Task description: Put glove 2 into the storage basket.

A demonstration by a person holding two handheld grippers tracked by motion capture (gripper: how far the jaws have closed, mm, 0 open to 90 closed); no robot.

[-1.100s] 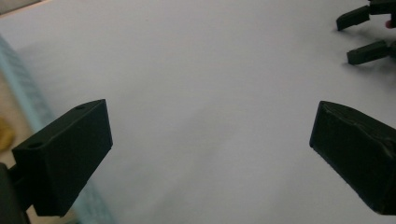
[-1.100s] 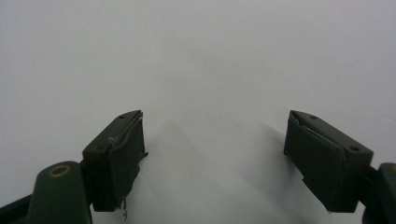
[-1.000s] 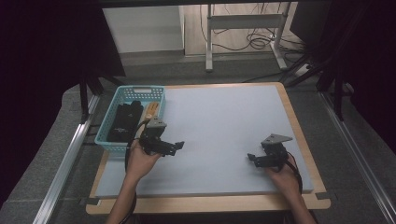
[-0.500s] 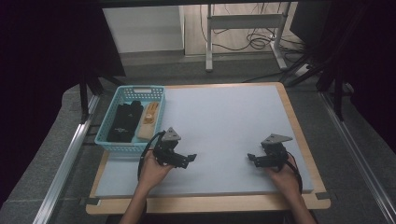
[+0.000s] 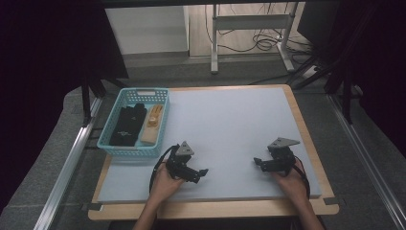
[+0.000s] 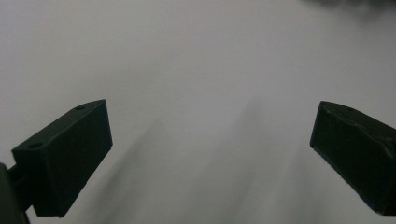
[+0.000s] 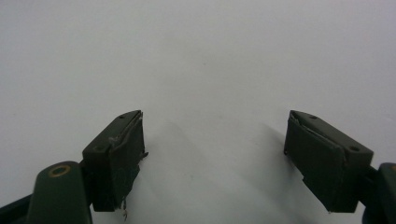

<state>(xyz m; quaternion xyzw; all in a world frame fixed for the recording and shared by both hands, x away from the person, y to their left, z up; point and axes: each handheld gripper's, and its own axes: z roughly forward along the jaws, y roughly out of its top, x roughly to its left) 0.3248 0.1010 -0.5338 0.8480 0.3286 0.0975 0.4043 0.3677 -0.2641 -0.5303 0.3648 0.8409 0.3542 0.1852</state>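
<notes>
Item 1, basket (image 5: 111, 143): light blue, latticed plastic, standing at the left edge of the pale mat (image 5: 230, 120). It holds a black glove-like bundle (image 5: 128, 125) on its left side and a tan wooden piece (image 5: 151, 125) just beside it on the right, touching or nearly so. These contents are the likely work pieces.

Item 2, left gripper (image 5: 200, 174): held low over the mat, just in front of and to the right of the basket's near corner. Jaws spread wide, nothing between them; the left gripper view shows bare mat between the two pads (image 6: 70, 158).

Item 3, right gripper (image 5: 257, 162): well to the right of the basket, near the mat's right edge, also low. Jaws parted and empty, pad (image 7: 116, 158) worn at its edge.

Risks, judged: both grippers point away from the basket, so a reach back calls for a turn of the hand; the trailing cable could snag the rim and drag the basket. The soft black bundle may catch on the lattice or lift the tan piece with it. Frayed pad lining may grip poorly.

Markings: a pale strip on the basket's far rim, too small to read. No other brand or writing legible.
</notes>
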